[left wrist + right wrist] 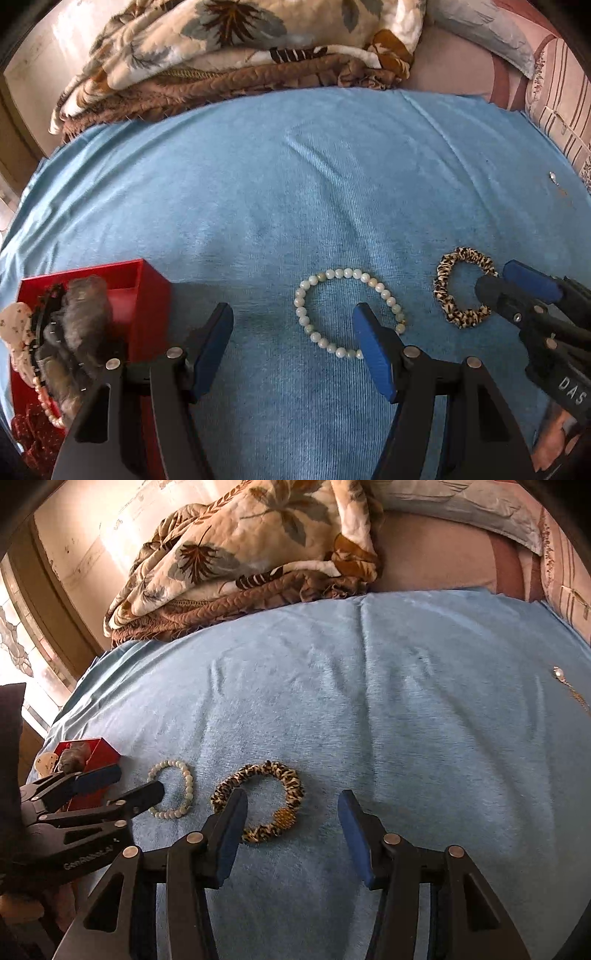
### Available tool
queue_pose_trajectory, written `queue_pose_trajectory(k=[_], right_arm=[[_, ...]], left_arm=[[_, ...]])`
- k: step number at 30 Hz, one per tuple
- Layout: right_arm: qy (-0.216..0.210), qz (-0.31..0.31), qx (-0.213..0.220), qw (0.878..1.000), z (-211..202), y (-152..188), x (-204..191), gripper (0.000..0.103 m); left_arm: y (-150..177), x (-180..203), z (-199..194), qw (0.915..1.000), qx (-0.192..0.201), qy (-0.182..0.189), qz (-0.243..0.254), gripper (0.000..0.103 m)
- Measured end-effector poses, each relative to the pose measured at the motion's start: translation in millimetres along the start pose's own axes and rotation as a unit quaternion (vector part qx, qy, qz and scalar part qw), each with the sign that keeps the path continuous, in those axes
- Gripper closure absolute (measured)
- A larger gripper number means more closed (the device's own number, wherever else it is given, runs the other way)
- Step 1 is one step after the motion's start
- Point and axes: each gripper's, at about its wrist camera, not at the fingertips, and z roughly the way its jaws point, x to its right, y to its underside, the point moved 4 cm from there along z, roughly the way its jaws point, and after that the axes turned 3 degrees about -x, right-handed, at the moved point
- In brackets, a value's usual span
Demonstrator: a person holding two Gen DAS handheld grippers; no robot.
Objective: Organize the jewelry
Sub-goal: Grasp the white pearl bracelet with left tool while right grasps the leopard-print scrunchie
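At lower centre of the left wrist view, a pale bead bracelet of round whitish-green beads (345, 314) lay flat on the blue terry cloth (295, 192), its loop slightly oval, long axis running upper left to lower right. The left gripper (293, 332) hung over it with jaws apart, nothing clamped; its right blue pad covered the bracelet's lower right arc, so contact could not be judged. Right of it lay a leopard-print fabric scrunchie (461, 286), also flat, long axis near vertical in the frame. The right gripper (496, 280) came in from the right edge, tips overlapping the scrunchie's right rim. In the right wrist view its jaws stood apart and empty, the left pad hiding the scrunchie's lower left part; a yellowish patch on the scrunchie was unclear. A red open box (147, 291) sat at lower left, holding a grey furry claw clip (79, 332), a pink bead strand and other bits, partly cut off. A small silver pendant on a chain (559, 674) lay at far right, too small to detail. A leaf-print folded quilt (229, 48) filled the top.
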Motion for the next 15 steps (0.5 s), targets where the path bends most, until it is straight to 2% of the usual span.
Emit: queue_pose_trajectory(k=[9,14,15], right_arm=[[0.018,-0.019,-0.004,1.0,10,-3,-7,0.049],[0.03,-0.028,-0.006,0.999,13,-3,-9,0.053],[0.035,-0.03,-0.006,0.999,13,-3,-9,0.057]], left_arm=[[-8,7,7,0.9998,0.015,0.013,0.001,0.037],[-7,9,8,0.9996,0.026,0.005,-0.002,0.037],[-7,9,8,0.9996,0.027,0.004,-0.003,0.037]])
